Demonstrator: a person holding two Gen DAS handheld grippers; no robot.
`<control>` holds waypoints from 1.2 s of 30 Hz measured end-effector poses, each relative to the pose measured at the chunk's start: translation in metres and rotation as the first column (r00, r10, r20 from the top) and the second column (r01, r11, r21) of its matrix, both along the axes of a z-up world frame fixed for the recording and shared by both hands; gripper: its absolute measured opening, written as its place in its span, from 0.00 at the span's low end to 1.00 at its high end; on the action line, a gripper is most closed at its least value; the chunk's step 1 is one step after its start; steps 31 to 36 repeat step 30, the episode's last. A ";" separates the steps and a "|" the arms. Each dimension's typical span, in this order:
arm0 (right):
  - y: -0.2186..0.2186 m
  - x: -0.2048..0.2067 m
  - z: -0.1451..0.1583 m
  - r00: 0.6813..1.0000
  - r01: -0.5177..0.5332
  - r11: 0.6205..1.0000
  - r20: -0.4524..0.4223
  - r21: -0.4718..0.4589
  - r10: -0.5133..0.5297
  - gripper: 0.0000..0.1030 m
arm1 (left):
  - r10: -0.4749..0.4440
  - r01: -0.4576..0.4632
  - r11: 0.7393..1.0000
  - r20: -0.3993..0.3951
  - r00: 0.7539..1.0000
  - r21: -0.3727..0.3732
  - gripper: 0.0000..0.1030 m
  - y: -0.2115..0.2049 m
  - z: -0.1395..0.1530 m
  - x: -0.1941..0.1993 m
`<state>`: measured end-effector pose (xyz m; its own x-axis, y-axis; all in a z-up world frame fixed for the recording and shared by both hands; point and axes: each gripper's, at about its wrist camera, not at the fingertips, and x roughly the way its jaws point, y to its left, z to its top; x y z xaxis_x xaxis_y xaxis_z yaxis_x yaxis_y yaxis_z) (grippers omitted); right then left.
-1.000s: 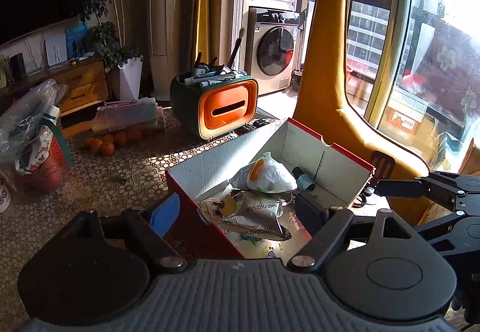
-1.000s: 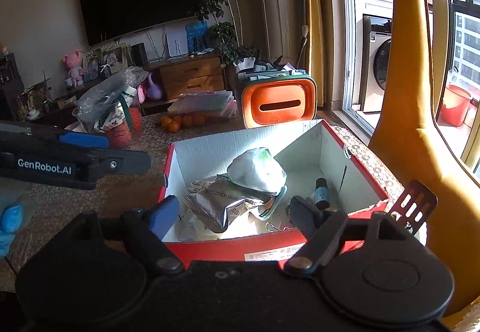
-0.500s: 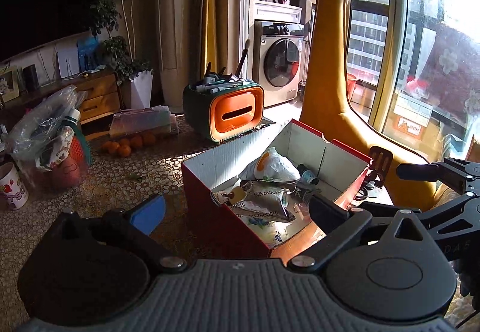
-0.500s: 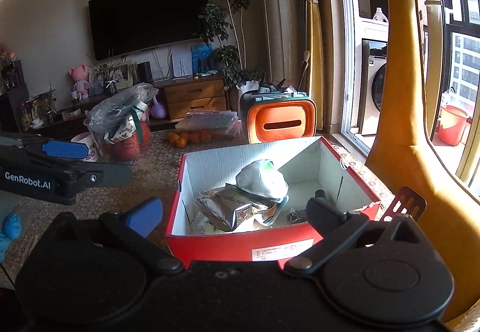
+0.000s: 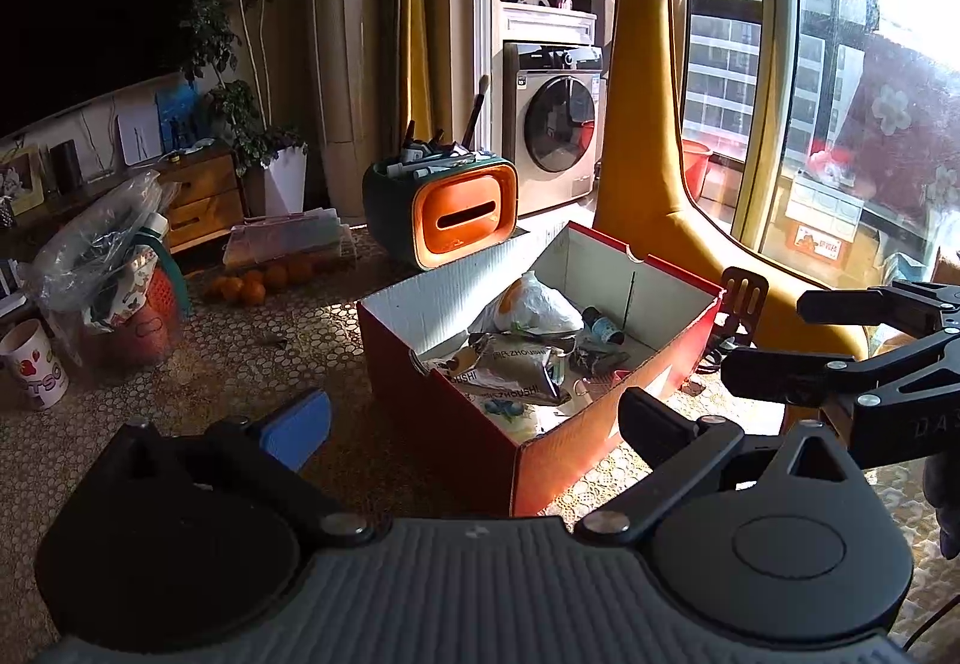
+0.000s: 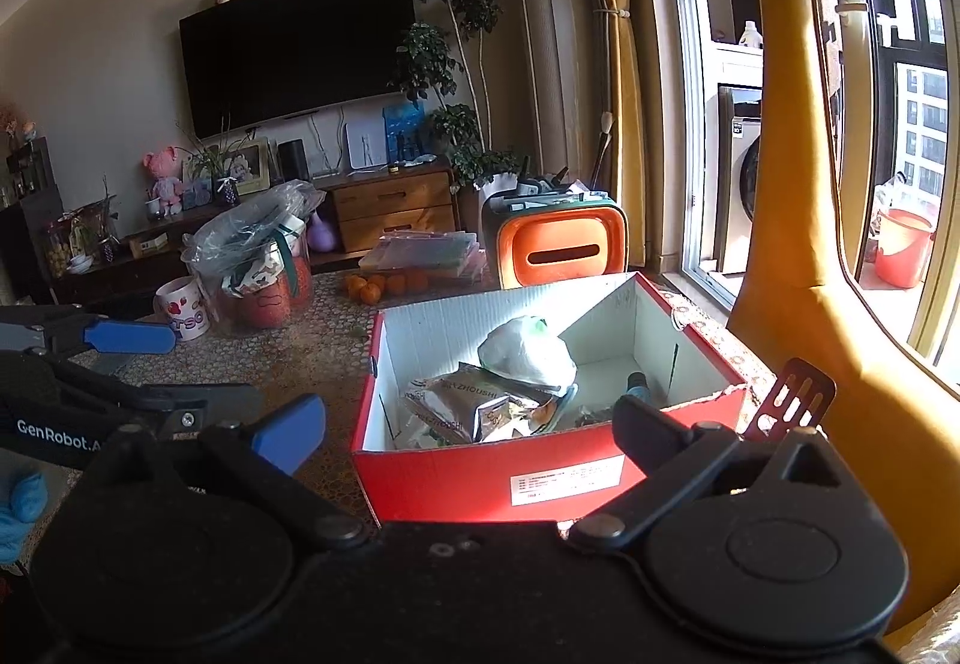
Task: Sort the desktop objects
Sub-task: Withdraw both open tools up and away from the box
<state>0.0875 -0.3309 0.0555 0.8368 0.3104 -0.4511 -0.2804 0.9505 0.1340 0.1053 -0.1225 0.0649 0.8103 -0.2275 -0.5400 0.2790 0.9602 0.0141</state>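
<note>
A red cardboard box (image 5: pixel 570 460) (image 6: pixel 480 484) stands on the patterned table. It holds silver snack bags (image 5: pixel 510 370) (image 6: pixel 474 406), a white plastic bag (image 5: pixel 531 304) (image 6: pixel 525 349) and a small dark bottle (image 5: pixel 603 325) (image 6: pixel 636 382). My left gripper (image 5: pixel 480 418) is open and empty, held back from the box's near corner. My right gripper (image 6: pixel 474 424) is open and empty, in front of the box's long side. The right gripper's black fingers (image 5: pixel 840 364) show at the right of the left wrist view. The left gripper's blue-tipped fingers (image 6: pixel 129 337) show at the left of the right wrist view.
An orange and green organiser (image 5: pixel 447 214) (image 6: pixel 555 244) with pens stands behind the box. Oranges (image 5: pixel 258 283), a flat plastic case (image 5: pixel 288 241), a bagged basket (image 5: pixel 114 274) and a white mug (image 5: pixel 36 370) lie to the left. A slotted spatula (image 6: pixel 792 394) and yellow giraffe (image 6: pixel 798 244) stand to the right.
Both grippers have drawn back and up from the box, which now looks smaller and farther. Both stay open and empty.
</note>
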 end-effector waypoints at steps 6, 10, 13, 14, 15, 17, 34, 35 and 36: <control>-0.001 -0.005 0.002 1.000 0.000 1.000 -0.003 0.003 0.000 0.99 | 0.022 -0.022 1.000 -0.018 1.000 -0.004 1.00 0.002 -0.003 -0.001; -0.001 -0.012 0.003 1.000 -0.012 1.000 -0.005 0.001 0.012 0.99 | 0.018 -0.019 1.000 -0.041 0.999 -0.017 1.00 0.002 -0.005 -0.002; 0.000 -0.016 0.003 1.000 -0.015 1.000 -0.008 0.006 0.015 0.99 | 0.014 -0.015 1.000 -0.047 0.999 -0.018 1.00 0.001 -0.006 -0.003; 0.000 -0.017 0.003 1.000 -0.015 1.000 -0.011 0.011 0.016 0.99 | 0.015 -0.016 1.000 -0.055 0.998 -0.024 1.00 0.001 -0.007 -0.003; 0.000 -0.017 0.003 1.000 -0.016 1.000 -0.012 0.014 0.016 0.99 | 0.016 -0.018 0.999 -0.059 0.998 -0.029 1.00 0.002 -0.008 -0.003; 0.002 -0.019 0.003 1.000 -0.018 1.000 -0.013 0.015 0.018 0.99 | 0.016 -0.017 0.999 -0.063 0.998 -0.029 1.00 0.002 -0.009 -0.003; 0.008 -0.021 0.000 1.000 -0.012 1.000 -0.029 0.017 0.013 0.99 | 0.013 -0.016 0.999 -0.067 0.998 -0.035 1.00 0.004 -0.008 -0.005; 0.008 -0.021 0.000 1.000 -0.012 1.000 -0.029 0.017 0.013 0.99 | 0.013 -0.016 0.999 -0.067 0.998 -0.035 1.00 0.004 -0.008 -0.005; 0.008 -0.021 0.000 1.000 -0.012 1.000 -0.029 0.017 0.013 0.99 | 0.013 -0.016 0.999 -0.067 0.998 -0.035 1.00 0.004 -0.008 -0.005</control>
